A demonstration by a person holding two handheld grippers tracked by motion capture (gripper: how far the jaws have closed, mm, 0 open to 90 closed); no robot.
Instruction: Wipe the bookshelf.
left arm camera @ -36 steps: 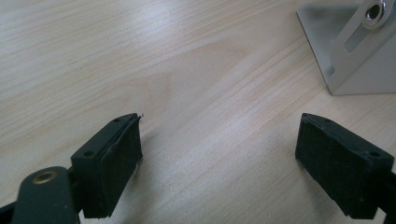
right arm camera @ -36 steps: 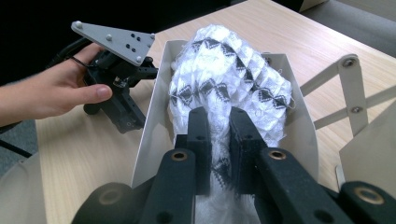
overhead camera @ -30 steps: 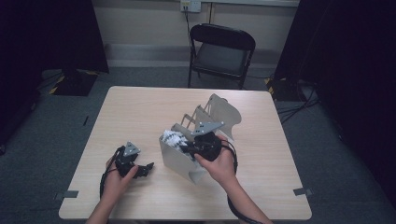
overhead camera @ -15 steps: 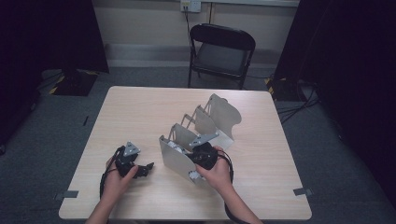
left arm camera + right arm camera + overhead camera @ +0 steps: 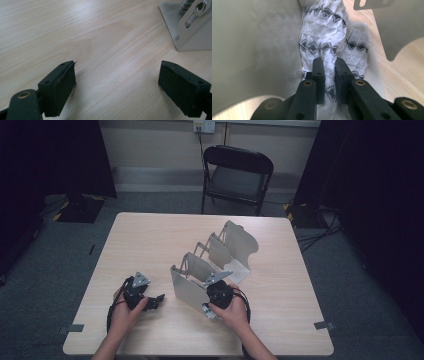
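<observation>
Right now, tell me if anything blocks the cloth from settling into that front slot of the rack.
Nothing visible does. The right gripper already pinches the white patterned cloth down between two grey dividers of the metal rack.

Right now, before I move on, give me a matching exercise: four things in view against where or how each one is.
Things:
1. left gripper
2. right gripper
3. white rope
4. folding chair

States:
A. beyond the table's far edge
B. between two plates of the metal rack
C. jaws wide apart over bare table
D. jaws clamped on woven strands

Pairs: 1-C, 2-D, 3-B, 4-A
</observation>
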